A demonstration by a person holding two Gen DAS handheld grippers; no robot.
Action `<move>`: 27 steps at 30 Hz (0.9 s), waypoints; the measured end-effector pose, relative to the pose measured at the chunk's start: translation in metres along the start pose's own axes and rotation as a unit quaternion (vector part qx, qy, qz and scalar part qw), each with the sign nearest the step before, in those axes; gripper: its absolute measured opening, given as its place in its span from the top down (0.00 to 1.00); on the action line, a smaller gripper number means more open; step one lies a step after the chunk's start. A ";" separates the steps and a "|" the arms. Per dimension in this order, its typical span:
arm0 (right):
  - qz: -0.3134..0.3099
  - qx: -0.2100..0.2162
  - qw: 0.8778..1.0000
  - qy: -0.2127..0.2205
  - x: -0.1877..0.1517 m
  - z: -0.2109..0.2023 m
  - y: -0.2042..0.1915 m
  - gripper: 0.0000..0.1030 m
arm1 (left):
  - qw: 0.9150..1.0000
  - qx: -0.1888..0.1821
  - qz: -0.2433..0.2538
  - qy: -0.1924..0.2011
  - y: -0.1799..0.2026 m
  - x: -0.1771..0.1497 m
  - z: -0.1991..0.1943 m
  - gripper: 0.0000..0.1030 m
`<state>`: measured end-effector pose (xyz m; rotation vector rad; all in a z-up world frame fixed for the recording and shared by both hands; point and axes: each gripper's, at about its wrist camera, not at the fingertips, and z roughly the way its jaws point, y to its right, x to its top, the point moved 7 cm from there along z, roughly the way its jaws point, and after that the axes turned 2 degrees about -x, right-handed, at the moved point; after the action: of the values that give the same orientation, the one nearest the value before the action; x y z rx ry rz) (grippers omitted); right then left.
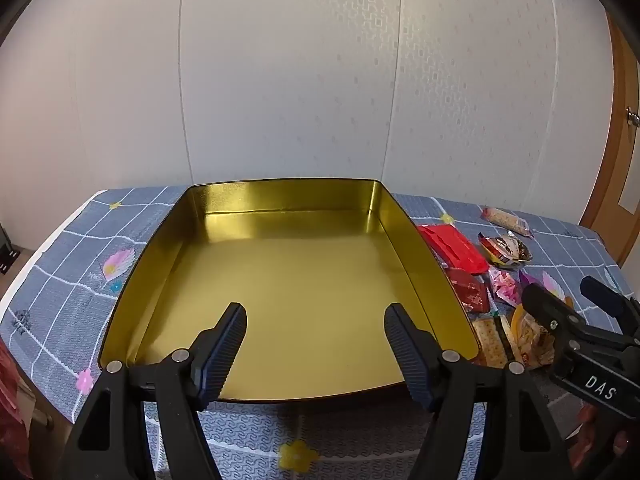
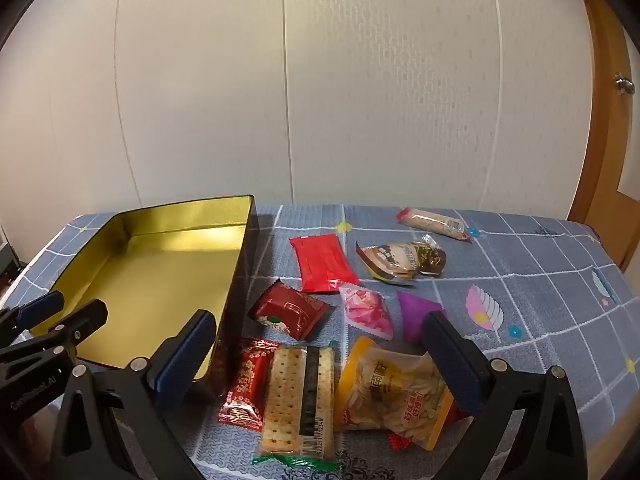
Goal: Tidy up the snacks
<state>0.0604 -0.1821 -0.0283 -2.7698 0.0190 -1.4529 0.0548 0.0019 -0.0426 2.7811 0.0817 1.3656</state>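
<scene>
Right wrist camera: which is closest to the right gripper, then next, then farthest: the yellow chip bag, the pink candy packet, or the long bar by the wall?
From the right gripper:
1. Yellow chip bag, lying between the open jaws.
2. Pink candy packet, mid-table, just beyond it.
3. Long bar, far side near the wall.

Snack packets [image 2: 344, 312] right of tin [image 2: 132, 280], on tablecloth [image 2: 540, 280].
</scene>
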 end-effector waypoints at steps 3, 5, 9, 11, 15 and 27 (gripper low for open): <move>0.005 0.003 1.000 0.002 0.003 -0.001 -0.002 0.00 | 1.000 0.007 -0.003 0.003 0.001 -0.001 0.000 0.29; 0.004 0.003 1.000 -0.006 0.000 0.004 -0.001 0.00 | 1.000 0.009 0.000 0.002 0.008 -0.006 0.004 0.29; 0.004 0.002 1.000 -0.002 -0.002 0.003 -0.001 0.00 | 1.000 0.013 -0.001 -0.002 0.013 -0.010 0.004 0.29; 0.002 -0.002 1.000 -0.003 -0.002 0.005 -0.004 0.00 | 1.000 0.004 0.000 -0.004 0.006 -0.010 0.005 0.29; 0.004 -0.001 1.000 -0.003 -0.001 0.004 -0.003 0.00 | 1.000 0.001 0.003 -0.004 0.006 -0.011 0.004 0.29; 0.001 0.001 1.000 -0.002 0.000 0.002 -0.002 0.00 | 1.000 0.002 0.007 -0.009 0.005 -0.011 0.003 0.29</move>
<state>0.0623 -0.1804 -0.0297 -2.7688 0.0209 -1.4471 0.0509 -0.0039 -0.0531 2.8019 0.0640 1.3448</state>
